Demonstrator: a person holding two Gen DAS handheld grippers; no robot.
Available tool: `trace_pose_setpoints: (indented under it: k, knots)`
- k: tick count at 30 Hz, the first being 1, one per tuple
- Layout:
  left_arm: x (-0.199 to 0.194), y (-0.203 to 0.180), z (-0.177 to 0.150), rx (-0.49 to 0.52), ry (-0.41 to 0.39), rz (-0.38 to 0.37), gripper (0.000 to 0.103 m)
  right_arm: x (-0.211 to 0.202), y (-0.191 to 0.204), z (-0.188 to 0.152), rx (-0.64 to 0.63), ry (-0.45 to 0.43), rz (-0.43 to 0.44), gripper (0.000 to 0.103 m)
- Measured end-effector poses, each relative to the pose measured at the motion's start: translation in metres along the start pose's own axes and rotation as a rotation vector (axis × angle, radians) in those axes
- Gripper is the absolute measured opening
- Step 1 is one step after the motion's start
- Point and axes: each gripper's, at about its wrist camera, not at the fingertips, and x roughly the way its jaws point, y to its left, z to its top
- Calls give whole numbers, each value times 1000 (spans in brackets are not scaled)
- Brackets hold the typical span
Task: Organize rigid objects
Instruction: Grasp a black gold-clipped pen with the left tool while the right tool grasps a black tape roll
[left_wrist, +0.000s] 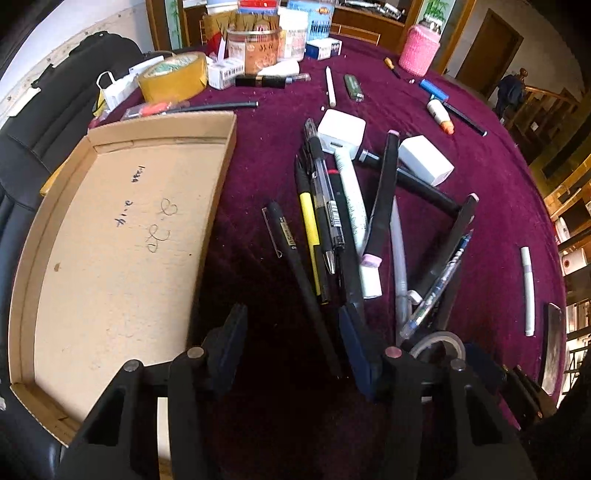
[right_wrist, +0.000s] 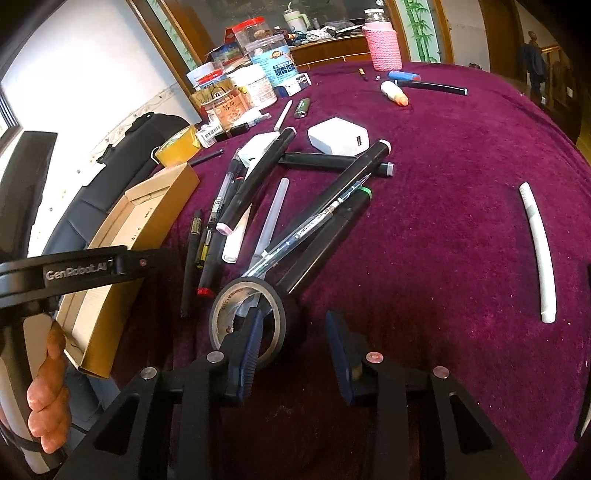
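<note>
Your left gripper (left_wrist: 293, 343) carries the words "GenRobot.AI" on its black body, readable from the right wrist view, where your hand (right_wrist: 48, 398) wraps its handle. Ahead and to the left of its fingers lies the cardboard tray (left_wrist: 221, 177), with handwriting in dark ink on its floor; the scrawl is not clear enough to read. Far ahead, beyond the tray, a yellow tape roll (left_wrist: 173, 77) shows green print, and a jar (left_wrist: 255, 51) bears Chinese characters too small to make out.

Both grippers are spread wide and hold nothing. Your left one hangs over the purple cloth (left_wrist: 480, 184) with a black pen (left_wrist: 303, 288) running between its fingers, though you cannot tell whether they touch it.

The pile of pens and markers (left_wrist: 369, 221) sits just ahead and right of the left gripper: black barrels, a yellow-banded one, white ones, pink end caps, all crossed over each other. Two white chargers (left_wrist: 341, 131) rest at its far end.

Your right gripper (right_wrist: 295, 350) hovers at the black tape roll (right_wrist: 251, 317), its left finger (right_wrist: 251, 347) over the roll's hole. A white pen (right_wrist: 539, 251) lies well apart to its right.
</note>
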Motion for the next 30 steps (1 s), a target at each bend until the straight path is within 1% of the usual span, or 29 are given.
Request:
trace_pose_setpoints:
  k: [3, 5, 6, 7, 9, 10, 12, 13, 14, 16, 20, 21, 23, 26, 28, 30]
  knots:
    - [5, 4, 12, -17, -5, 14, 44, 1, 1, 0, -5, -3, 1, 38]
    - [8, 8, 20, -34, -7, 25, 44, 1, 0, 0, -4, -5, 1, 38]
    - [12, 9, 24, -38, 6, 22, 42, 1, -1, 0, -2, -5, 2, 38]
    - [16, 10, 27, -43, 23, 12, 38, 1, -2, 0, 1, -6, 3, 38]
    - [25, 9, 28, -45, 70, -9, 36, 0, -3, 0, 5, -9, 2, 38]
    - [27, 10, 28, -45, 79, -4, 35, 0, -4, 0, 8, -10, 2, 38]
    - [29, 11, 28, -62, 73, 13, 32, -1, -5, 0, 13, -12, 1, 38]
    - [30, 11, 29, -67, 77, 4, 29, -1, -5, 0, 14, -14, 1, 38]
    - [30, 11, 28, -75, 78, -3, 28, -1, -5, 0, 13, -13, 2, 38]
    - [29, 10, 27, -72, 74, 3, 25, 0, -5, -1, 7, -8, 2, 38]
    - [27, 12, 27, -82, 68, -1, 24, 1, -2, -1, -6, -4, 2, 38]
    - [30, 12, 27, -79, 75, -5, 26, 1, -2, -1, -7, -3, 2, 38]
    - [32, 7, 28, -58, 64, 28, 27, 2, -2, -1, -10, -1, 0, 38]
    - [38, -2, 32, -19, 37, 97, 27, 3, 0, -2, -16, 5, -8, 38]
    - [37, -2, 32, -10, 21, 129, 15, 5, 1, -2, -23, 8, -19, 38]
    - [35, 3, 30, -14, 17, 109, 13, 7, 2, -2, -34, 4, -29, 38]
